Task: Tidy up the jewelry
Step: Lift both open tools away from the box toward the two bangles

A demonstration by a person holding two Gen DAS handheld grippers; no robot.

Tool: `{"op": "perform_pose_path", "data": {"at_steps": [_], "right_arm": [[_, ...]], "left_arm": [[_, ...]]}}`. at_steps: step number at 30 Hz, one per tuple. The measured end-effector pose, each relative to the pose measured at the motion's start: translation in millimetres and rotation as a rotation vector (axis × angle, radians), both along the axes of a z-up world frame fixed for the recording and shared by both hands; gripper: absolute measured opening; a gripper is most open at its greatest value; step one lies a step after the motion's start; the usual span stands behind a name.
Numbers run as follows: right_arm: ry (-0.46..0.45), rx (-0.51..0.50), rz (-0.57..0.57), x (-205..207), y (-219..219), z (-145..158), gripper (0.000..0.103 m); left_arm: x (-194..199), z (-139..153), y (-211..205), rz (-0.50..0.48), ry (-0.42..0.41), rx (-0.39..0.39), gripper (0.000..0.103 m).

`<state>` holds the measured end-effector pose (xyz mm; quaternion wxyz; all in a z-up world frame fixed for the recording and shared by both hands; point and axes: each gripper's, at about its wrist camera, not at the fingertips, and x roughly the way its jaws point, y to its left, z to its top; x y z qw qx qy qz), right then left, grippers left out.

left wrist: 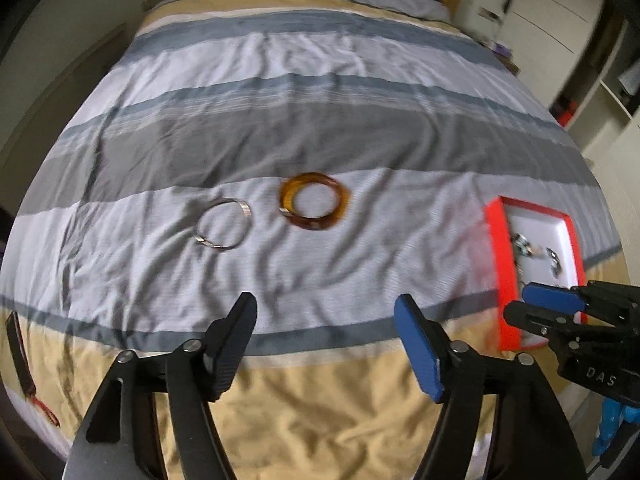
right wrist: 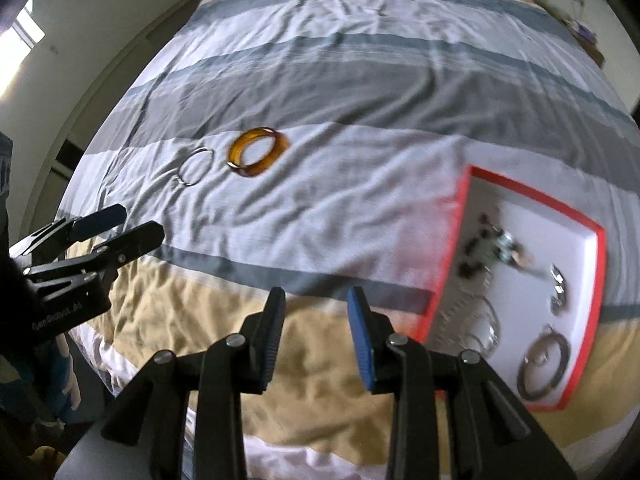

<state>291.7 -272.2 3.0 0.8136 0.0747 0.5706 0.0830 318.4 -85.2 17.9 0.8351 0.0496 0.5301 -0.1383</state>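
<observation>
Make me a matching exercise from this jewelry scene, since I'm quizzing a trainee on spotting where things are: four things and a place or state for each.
Things:
1. amber bangle
2. silver bangle
3. red tray
4. left claw

Places or states:
A. holds several jewelry pieces on its white inside
B. open and empty above the bedspread
C. lies on the bedspread, between the silver bangle and the tray
D. lies on the bedspread, farthest from the tray

Pairs: 1-C, 2-D, 3-A, 4-B

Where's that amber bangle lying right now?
The amber bangle lies flat on the striped bedspread, mid-bed, just right of the thin silver bangle and well left of the red tray.
</observation>
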Motion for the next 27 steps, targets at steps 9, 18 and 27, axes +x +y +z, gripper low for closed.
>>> {"op": "perform_pose_path", "data": {"at_steps": [9, 18, 27], "right_arm": [[0.024, 0.025, 0.078, 38.9, 27.4, -16.8, 0.031], [0.029, 0.027, 0.113, 79.8, 42.6, -29.7, 0.032], [0.019, 0.009, 0.135, 127.2, 48.7, -38.7, 0.032]], "left_arm": [[20.0, -20.3, 31.9, 0.112, 0.006, 0.031, 0.072], [41.7, -47.1, 49.6, 0.163, 0.046, 0.05, 0.072], [80.5, -66.5, 89.9, 0.29, 0.045, 0.021, 0.072]]}}
